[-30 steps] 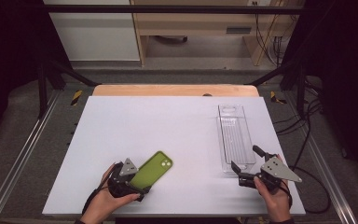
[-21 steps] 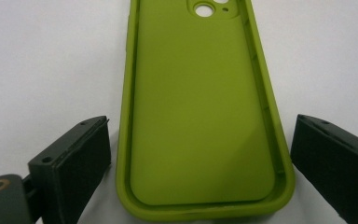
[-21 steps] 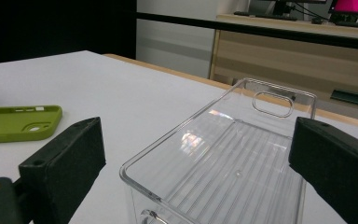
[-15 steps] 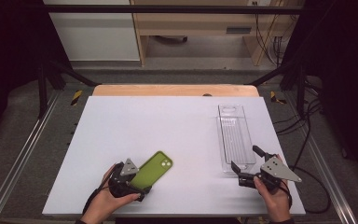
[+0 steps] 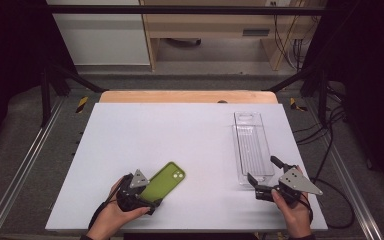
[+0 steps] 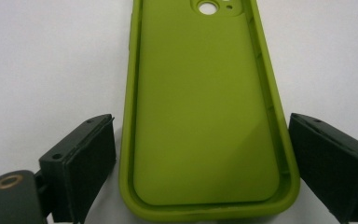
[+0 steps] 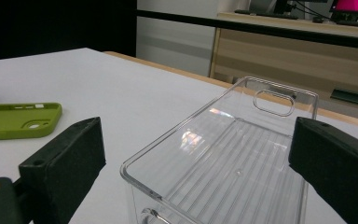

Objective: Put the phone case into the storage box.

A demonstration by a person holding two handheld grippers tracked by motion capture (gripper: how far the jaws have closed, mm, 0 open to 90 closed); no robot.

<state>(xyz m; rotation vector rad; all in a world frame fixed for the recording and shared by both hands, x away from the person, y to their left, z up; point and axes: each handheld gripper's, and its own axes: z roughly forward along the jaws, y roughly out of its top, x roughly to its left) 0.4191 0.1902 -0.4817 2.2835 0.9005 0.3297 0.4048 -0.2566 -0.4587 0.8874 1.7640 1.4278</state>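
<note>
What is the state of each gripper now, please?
Left gripper: open, jaws on either side of the green phone case, not clamped.
Right gripper: open, holding nothing, jaws in front of the clear plastic tray.

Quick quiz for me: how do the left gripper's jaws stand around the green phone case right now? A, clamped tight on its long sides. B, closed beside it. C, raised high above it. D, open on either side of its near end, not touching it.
D: in the left gripper view the left gripper has a jaw on each side of the green phone case, with table showing in the gaps.

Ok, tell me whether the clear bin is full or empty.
Empty: the clear bin shows only its bare ribbed floor; the green case lies on the table outside it.
</note>
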